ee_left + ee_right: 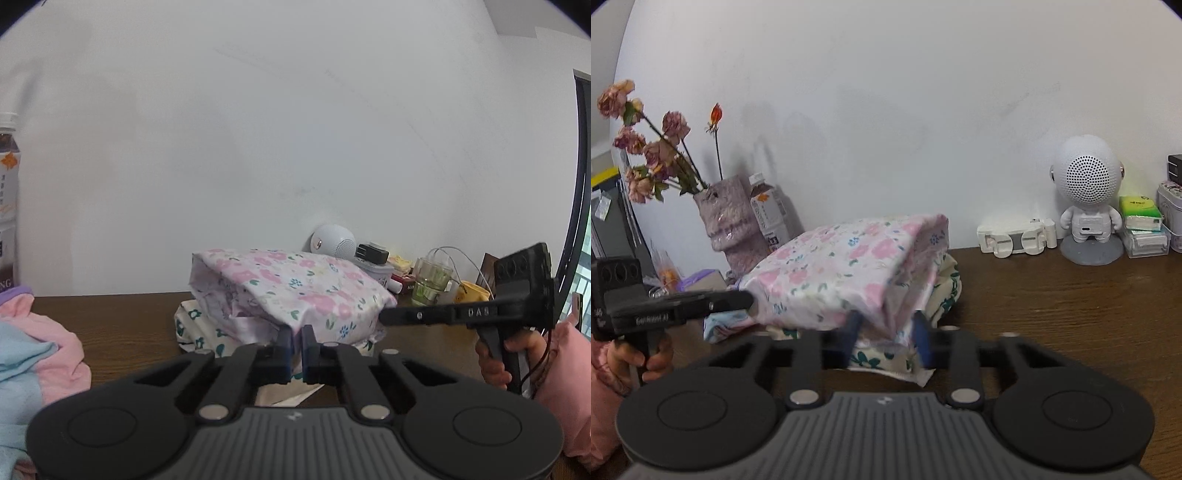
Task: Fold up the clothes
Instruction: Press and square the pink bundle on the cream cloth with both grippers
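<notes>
A folded floral garment (pixel 295 288) (pixel 846 266) lies on top of a cream garment with green print (pixel 195 328) (pixel 882 360) on the brown table (pixel 1071 314). My left gripper (pixel 297 345) is shut on the floral garment's near edge, with a thin flap of cloth pinched between the pads. My right gripper (pixel 886 336) grips a thicker fold of the same garment between its fingers. Each gripper shows in the other's view, held by a hand in a pink sleeve: the right gripper (pixel 386 316) touches the pile's right side, and the left gripper (pixel 748 301) its left side.
Pink and blue clothes (pixel 37 350) lie at the left. A drink bottle (pixel 768 214) and a vase of dried flowers (pixel 727 225) stand along the wall. To the right stand an astronaut speaker (pixel 1086 192), tissue packs (pixel 1141 214) and a glass cup (pixel 432 280).
</notes>
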